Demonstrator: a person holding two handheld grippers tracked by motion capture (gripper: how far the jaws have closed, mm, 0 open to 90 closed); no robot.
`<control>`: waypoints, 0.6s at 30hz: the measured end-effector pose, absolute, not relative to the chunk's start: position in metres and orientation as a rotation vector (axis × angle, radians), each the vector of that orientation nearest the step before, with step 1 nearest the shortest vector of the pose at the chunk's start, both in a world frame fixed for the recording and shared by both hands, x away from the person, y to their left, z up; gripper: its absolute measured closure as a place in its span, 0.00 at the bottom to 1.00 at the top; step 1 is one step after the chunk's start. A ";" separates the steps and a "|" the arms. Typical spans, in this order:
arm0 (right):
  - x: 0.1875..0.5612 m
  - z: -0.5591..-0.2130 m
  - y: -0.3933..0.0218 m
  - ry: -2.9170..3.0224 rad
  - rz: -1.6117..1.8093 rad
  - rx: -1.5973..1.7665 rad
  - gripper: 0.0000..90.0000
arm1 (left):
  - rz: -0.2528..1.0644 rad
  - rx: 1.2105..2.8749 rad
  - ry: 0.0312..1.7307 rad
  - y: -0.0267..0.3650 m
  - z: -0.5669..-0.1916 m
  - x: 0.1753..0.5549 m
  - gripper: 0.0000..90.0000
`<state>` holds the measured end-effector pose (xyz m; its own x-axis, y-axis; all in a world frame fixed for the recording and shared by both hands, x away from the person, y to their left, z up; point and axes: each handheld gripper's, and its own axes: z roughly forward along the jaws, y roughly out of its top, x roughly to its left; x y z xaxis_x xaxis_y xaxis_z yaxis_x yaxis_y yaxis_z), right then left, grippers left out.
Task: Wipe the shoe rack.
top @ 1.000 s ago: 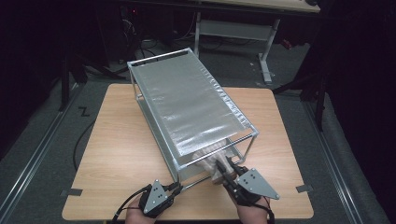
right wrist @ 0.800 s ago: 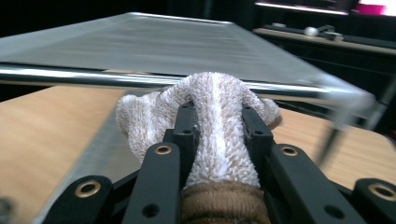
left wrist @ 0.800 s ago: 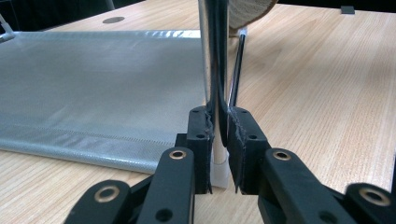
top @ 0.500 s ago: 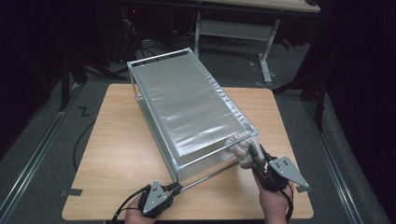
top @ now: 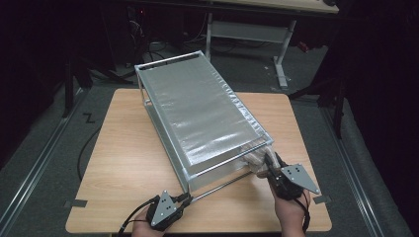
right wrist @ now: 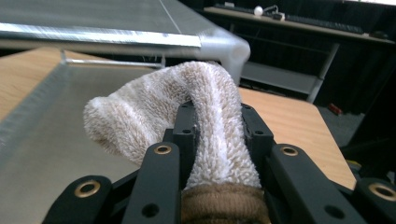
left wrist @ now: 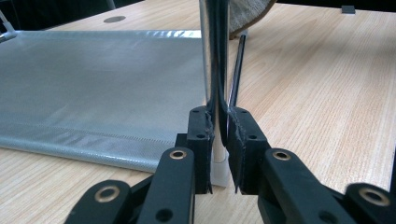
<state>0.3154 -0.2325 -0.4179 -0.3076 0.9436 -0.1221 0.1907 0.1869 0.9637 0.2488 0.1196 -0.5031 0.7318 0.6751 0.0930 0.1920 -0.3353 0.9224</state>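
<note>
From the high view, a metal rack (top: 197, 118) with a silvery mesh shelf is sitting slantwise on the wooden table (top: 123, 163), its far end reaching past the table's back edge and its near end lying close to the person's hands. The left gripper (top: 185, 198) is sitting at the near left corner of the rack, its jaws closing on the foot of the corner post, while the right gripper (top: 269, 165) is pressing a pale cloth (top: 257, 159) against the near right corner of the frame. Bare tabletop is lying open to the left of the rack and along the front edge between the two hands; to the right the gripper is working near the table's right edge. In the left gripper view, the left gripper (left wrist: 219, 140) is clamping tight on the thin upright post (left wrist: 212, 56), the pads pressing it from both sides just above its white foot cap; the mesh shelf (left wrist: 93, 88) is spreading away to the left, and a dark rod (left wrist: 238, 70) is running off just beside the post, with open wood to the right. In the right gripper view, the right gripper (right wrist: 217, 126) is gripping the fluffy cloth (right wrist: 163, 112), which is bulging over the jaws and touching the rounded corner (right wrist: 224, 46) of the rack's top rail, the shelf surface lying below to the left.
</note>
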 end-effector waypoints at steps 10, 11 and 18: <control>0.325 -0.442 -0.231 1.765 1.114 1.138 0.80 | 0.573 1.887 0.667 0.120 -0.503 0.249 0.88; 0.326 -0.445 -0.231 1.777 1.107 1.143 0.80 | 0.573 1.886 0.667 0.120 -0.503 0.249 0.88; 0.334 -0.469 -0.232 1.876 1.035 1.203 0.80 | 0.567 1.888 0.664 0.120 -0.503 0.250 0.88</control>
<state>0.3336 -0.2320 -0.4688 -0.3495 0.9297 -0.1164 0.3969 0.2595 0.8804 0.2500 0.1198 -0.5030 0.7378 0.6691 0.0896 0.1927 -0.3360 0.9219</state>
